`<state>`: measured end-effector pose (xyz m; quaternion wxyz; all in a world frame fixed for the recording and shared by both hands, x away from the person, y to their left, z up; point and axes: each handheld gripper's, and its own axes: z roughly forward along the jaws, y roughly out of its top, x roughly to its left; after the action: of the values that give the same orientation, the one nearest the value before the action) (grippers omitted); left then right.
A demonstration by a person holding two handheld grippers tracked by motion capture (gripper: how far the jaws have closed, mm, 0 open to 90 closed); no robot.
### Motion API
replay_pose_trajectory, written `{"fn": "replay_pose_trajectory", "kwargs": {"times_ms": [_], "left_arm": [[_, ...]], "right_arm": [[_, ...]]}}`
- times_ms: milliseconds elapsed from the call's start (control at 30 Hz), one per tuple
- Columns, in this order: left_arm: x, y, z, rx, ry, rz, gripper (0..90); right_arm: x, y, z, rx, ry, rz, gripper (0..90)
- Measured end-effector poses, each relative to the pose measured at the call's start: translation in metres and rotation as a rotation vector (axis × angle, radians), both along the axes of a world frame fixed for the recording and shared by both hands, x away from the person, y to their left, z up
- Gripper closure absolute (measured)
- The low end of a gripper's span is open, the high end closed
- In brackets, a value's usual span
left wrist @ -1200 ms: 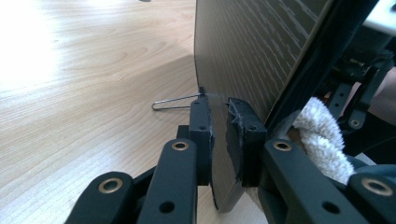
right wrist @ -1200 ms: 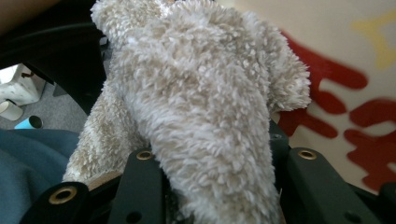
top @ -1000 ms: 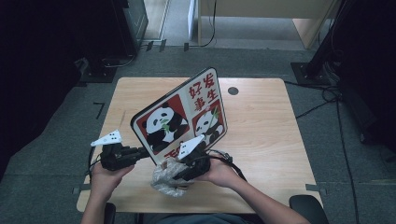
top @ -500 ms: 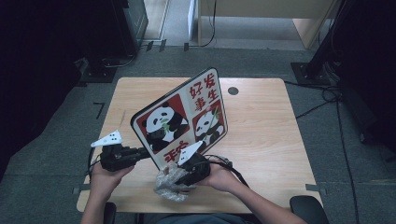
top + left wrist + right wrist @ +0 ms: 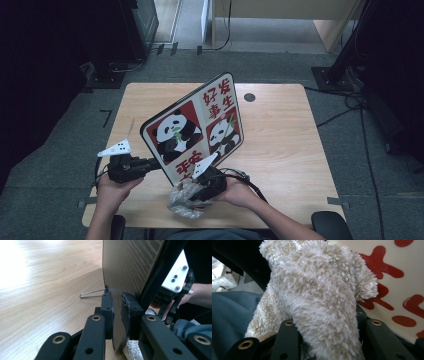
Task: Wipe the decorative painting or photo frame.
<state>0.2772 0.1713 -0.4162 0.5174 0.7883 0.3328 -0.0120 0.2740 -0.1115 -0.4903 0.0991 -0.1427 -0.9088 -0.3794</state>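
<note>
Holding the board up on its edge, your left gripper has its jaws pinched tight on the board's lower corner, so the panda side faces you and leans back over the table. Your right gripper is squeezed shut on a fluffy cloth. That cloth sits just in front of its jaws, pressed close to the bottom of the board, right by the red marks.

A: What sits between the black jaws?
B: A fluffy cream cloth, bunched, rising from six o'clock to twelve.
A: And behind it?
B: A cream board with red marks at three o'clock; dark fabric at eight.
</note>
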Motion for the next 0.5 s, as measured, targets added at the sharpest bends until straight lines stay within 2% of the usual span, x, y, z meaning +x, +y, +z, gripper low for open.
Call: {"fn": "replay_pose_trajectory", "kwargs": {"times_ms": [67,300,500], "left_arm": [[0.0,0.0,0.0,0.002,-0.001,0.003,79.1],[0.0,0.001,-0.001,0.012,0.004,0.019,73.7],[0.0,0.009,-0.003,0.012,0.014,0.064,64.8]], "right_arm": [[0.001,0.0,0.002,-0.002,0.015,-0.002,63.5],[-0.001,0.001,0.016,0.009,0.003,0.006,63.9],[-0.002,0.001,0.04,0.05,-0.003,0.002,64.1]]}}
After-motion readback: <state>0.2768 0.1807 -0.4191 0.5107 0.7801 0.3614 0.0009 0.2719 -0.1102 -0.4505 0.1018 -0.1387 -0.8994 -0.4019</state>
